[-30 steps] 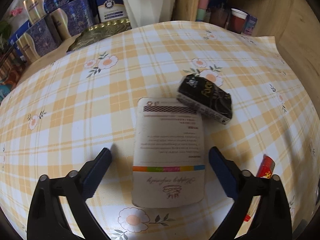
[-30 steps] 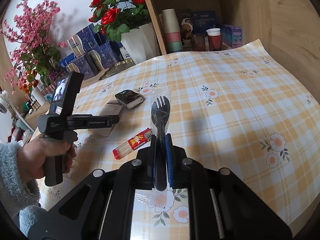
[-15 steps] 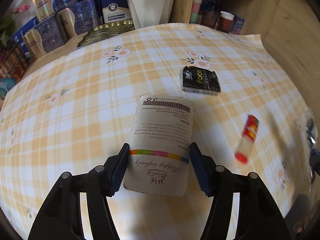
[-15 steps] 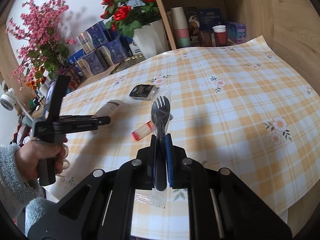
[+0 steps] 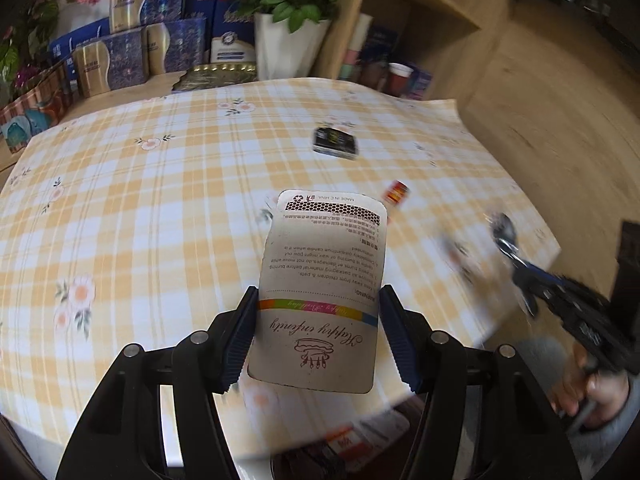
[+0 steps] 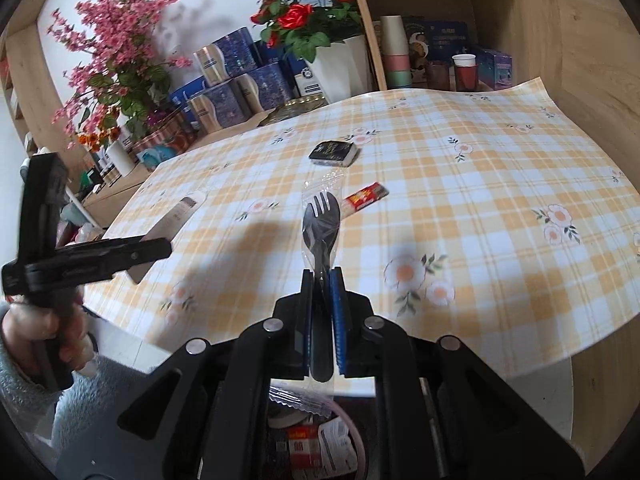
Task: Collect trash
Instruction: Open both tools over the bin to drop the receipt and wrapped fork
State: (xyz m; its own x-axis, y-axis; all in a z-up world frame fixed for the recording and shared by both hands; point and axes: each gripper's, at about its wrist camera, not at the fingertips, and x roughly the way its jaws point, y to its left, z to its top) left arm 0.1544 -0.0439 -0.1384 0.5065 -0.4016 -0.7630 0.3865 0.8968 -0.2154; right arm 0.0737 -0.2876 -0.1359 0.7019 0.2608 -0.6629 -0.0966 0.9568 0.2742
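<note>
Matt paper card [image 5: 320, 300], glossy plastic-wrapped fork [image 6: 321, 232], smooth checked tablecloth [image 6: 460, 200], wooden shelf [image 6: 560, 20].

A flat beige candle package [image 5: 320, 300], printed with a rainbow stripe and upside-down text, is clamped between the two blue pads of the left gripper [image 5: 318, 334], one pad pressed to each long edge. Beyond the jaws, a black packet [image 5: 334, 143] is seen lying on the checked tablecloth [image 5: 160, 208]. A small red wrapper [image 5: 396, 193] is seen just beyond the package's far right corner. To the right of the jaws the right gripper [image 5: 516, 252] is seen blurred.
</note>
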